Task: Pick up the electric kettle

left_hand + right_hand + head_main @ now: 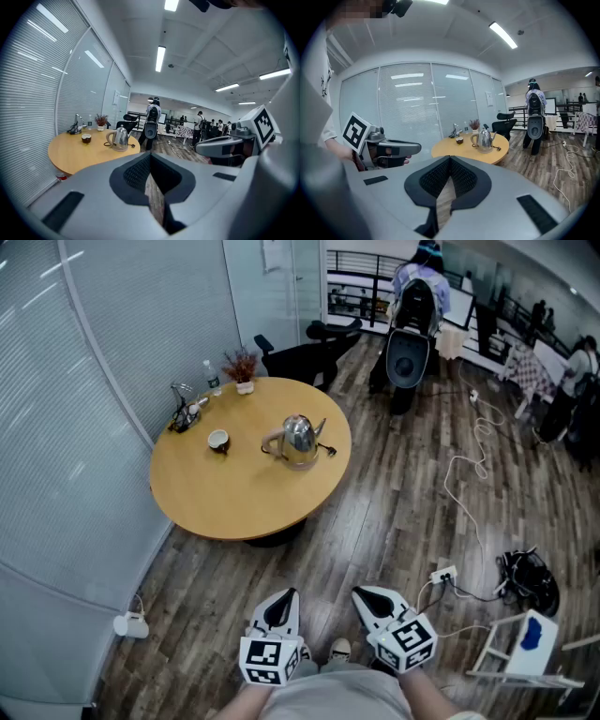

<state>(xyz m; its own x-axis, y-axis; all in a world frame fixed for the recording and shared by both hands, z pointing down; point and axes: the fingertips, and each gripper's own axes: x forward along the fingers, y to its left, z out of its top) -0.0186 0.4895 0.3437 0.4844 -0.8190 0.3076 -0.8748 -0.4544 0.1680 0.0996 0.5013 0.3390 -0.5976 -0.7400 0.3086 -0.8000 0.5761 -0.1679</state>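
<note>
The steel electric kettle [298, 441] stands upright on the round wooden table [216, 502], its cord trailing to the right. Far from it, low in the head view, I hold both grippers over the floor. My left gripper [284, 601] and my right gripper [368, 597] are both shut with nothing in them, side by side and pointing toward the table. The left gripper view shows the kettle [119, 138] beyond its own shut jaws [150, 157]. In the right gripper view the kettle [484, 139] stands past that gripper's shut jaws [450, 161].
On the table are a small cup [218, 440], a potted plant [243, 368], a bottle [212, 378] and a desk gadget [185, 411]. A black chair [300, 357] stands behind the table. Cables and a power strip [442, 574] lie on the floor at the right; a white mug [131, 624] sits near the glass wall.
</note>
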